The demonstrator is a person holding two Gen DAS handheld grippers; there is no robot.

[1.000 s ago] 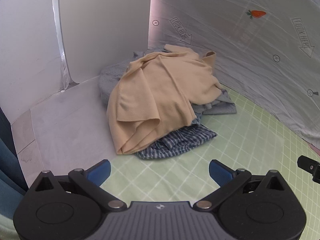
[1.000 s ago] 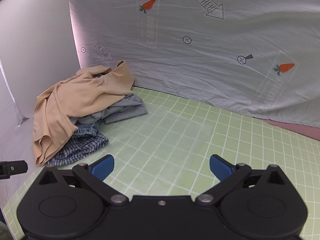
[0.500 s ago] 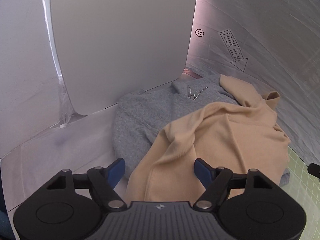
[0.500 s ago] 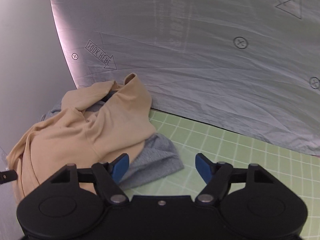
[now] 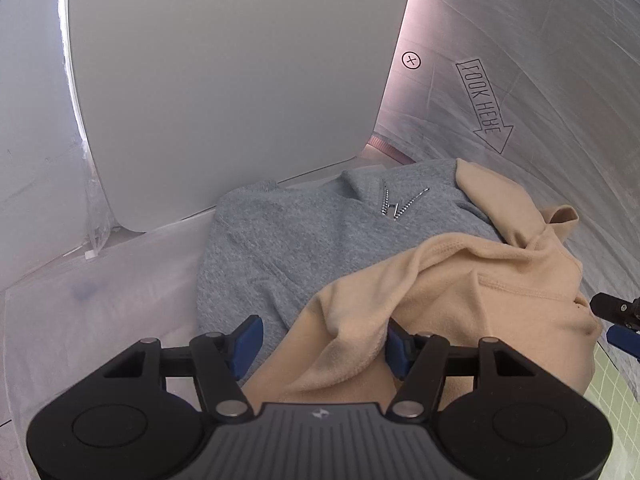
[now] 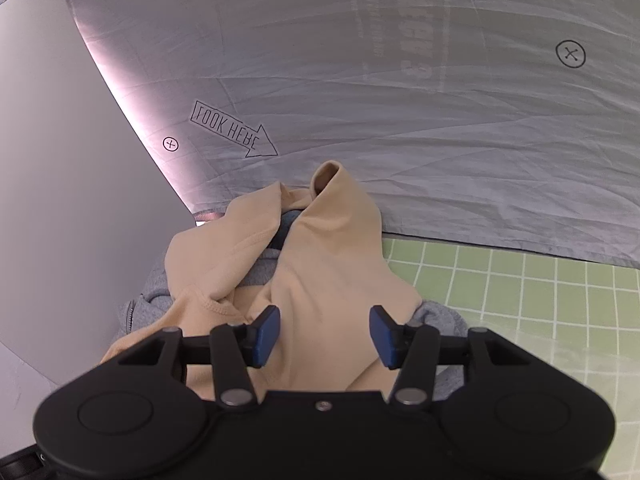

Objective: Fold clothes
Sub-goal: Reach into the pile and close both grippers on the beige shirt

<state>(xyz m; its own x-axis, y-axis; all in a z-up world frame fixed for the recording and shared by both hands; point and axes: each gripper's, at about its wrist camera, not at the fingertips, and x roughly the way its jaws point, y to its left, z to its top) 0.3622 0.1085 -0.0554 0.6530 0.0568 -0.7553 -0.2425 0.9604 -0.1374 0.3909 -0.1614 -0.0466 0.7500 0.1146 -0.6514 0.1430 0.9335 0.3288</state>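
Tongs, left (image 5: 322, 346) and right (image 6: 324, 336), gape over beige garment (image 6: 328, 264).

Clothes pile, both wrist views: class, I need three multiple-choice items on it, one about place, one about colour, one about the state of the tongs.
1. Where does the tan garment lie?
A. partly over the grey zip sweater
B. flat on the green grid mat
C. wholly under the grey sweater

2. What colour are the pads on the tongs?
A. red
B. blue
C. yellow

3. How do the right tongs stand?
A. shut on cloth
B. out of view
C. open over the tan garment

Key: 1 A, tan cloth overlaps the grey sweater; 2 B, blue pads show in both views; 3 C, a wide gap shows between the fingers.
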